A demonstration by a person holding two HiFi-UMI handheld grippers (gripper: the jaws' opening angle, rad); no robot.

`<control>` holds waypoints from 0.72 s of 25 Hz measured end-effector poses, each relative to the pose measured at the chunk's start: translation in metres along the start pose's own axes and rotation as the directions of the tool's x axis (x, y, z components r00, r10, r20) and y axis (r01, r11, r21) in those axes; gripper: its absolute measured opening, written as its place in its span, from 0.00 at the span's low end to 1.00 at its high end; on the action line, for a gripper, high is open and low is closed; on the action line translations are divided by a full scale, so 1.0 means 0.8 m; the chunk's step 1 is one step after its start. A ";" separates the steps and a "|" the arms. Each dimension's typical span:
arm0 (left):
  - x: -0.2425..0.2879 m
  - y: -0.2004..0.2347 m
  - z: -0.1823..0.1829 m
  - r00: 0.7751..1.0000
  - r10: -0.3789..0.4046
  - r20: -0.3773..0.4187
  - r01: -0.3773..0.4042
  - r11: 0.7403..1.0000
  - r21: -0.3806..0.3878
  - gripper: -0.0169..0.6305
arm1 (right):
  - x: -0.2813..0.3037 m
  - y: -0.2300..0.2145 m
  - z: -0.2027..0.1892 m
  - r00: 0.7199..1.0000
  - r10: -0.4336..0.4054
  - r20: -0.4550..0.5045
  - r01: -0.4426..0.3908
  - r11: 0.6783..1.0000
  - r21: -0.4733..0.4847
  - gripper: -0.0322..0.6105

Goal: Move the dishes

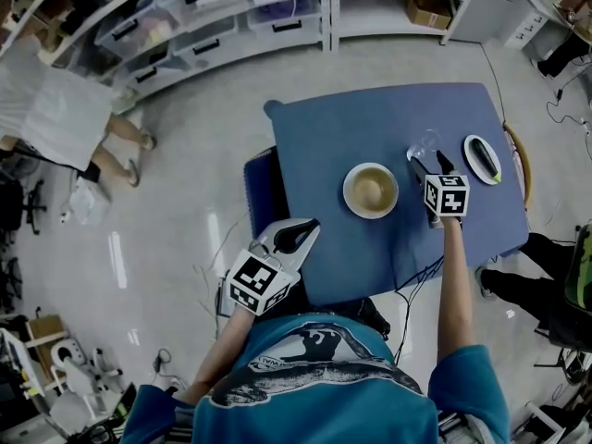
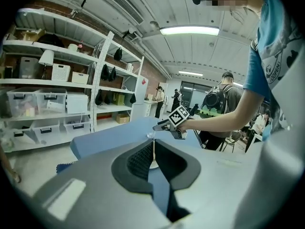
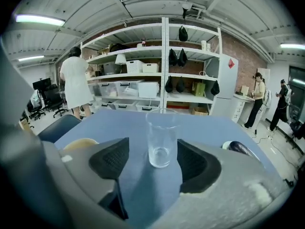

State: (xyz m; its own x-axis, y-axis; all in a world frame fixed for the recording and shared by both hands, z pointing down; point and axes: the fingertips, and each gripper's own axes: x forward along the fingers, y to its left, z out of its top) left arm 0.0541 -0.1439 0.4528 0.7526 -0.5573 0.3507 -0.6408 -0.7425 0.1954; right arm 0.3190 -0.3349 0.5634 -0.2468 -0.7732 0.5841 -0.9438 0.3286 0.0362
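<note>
Jaws of right gripper spread wide around the upright glass, ready to clamp (left gripper, closed on nothing, idles).

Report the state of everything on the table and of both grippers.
Glass: upright, empty, not gripped.
Bowl: upright on the table, untouched.
Plate: flat on the table, something dark lying on it.
Right gripper: open, jaws either side of the glass.
Left gripper: shut, empty, held off the table.

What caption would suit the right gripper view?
Open right gripper flanking an upright clear glass tumbler on the blue table.
</note>
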 end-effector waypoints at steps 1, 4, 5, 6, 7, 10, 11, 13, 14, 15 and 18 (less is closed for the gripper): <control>-0.001 0.000 -0.001 1.000 -0.004 0.000 0.004 1.000 0.001 0.06 | -0.007 0.008 -0.004 1.000 0.010 0.002 -0.010 1.000 0.009 0.54; -0.001 -0.001 -0.002 1.000 -0.019 0.006 0.019 1.000 0.004 0.06 | -0.023 0.043 -0.022 0.998 0.063 -0.008 -0.063 0.997 0.039 0.52; 0.000 -0.001 -0.002 1.000 -0.024 0.008 0.024 1.000 0.006 0.06 | -0.027 0.057 -0.030 0.996 0.086 -0.017 -0.085 0.995 0.053 0.50; 0.000 -0.002 -0.002 0.999 -0.030 0.010 0.030 1.000 0.008 0.06 | -0.030 0.071 -0.039 0.994 0.110 -0.029 -0.108 0.992 0.071 0.50; 0.001 -0.002 -0.001 0.999 -0.036 0.012 0.036 0.999 0.010 0.06 | -0.032 0.085 -0.049 0.990 0.134 -0.043 -0.130 0.987 0.094 0.50; 0.001 -0.004 0.002 0.998 -0.052 0.018 0.052 0.999 0.013 0.06 | -0.038 0.122 -0.073 0.978 0.194 -0.071 -0.180 0.969 0.171 0.48; 0.001 -0.005 0.003 0.998 -0.055 0.021 0.055 0.998 0.014 0.06 | -0.039 0.130 -0.079 0.976 0.204 -0.074 -0.186 0.963 0.195 0.46; 0.000 -0.003 0.002 0.998 -0.057 0.025 0.057 0.998 0.012 0.06 | -0.040 0.142 -0.089 0.975 0.206 -0.081 -0.182 0.955 0.234 0.42; -0.001 -0.002 0.001 0.998 -0.056 0.025 0.056 0.998 0.009 0.06 | -0.039 0.145 -0.093 0.976 0.201 -0.086 -0.173 0.952 0.252 0.40; -0.002 0.001 -0.001 0.998 -0.054 0.025 0.054 0.999 0.005 0.06 | -0.038 0.148 -0.097 0.977 0.193 -0.092 -0.162 0.949 0.269 0.39; -0.007 0.007 -0.004 0.999 -0.044 0.024 0.044 0.999 -0.007 0.06 | -0.038 0.153 -0.104 0.979 0.179 -0.100 -0.137 0.933 0.332 0.35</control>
State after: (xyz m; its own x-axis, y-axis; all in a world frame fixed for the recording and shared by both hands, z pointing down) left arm 0.0457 -0.1435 0.4548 0.7837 -0.5327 0.3195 -0.6078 -0.7637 0.2176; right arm 0.2296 -0.2262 0.6178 -0.3888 -0.6434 0.6595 -0.9200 0.2330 -0.3151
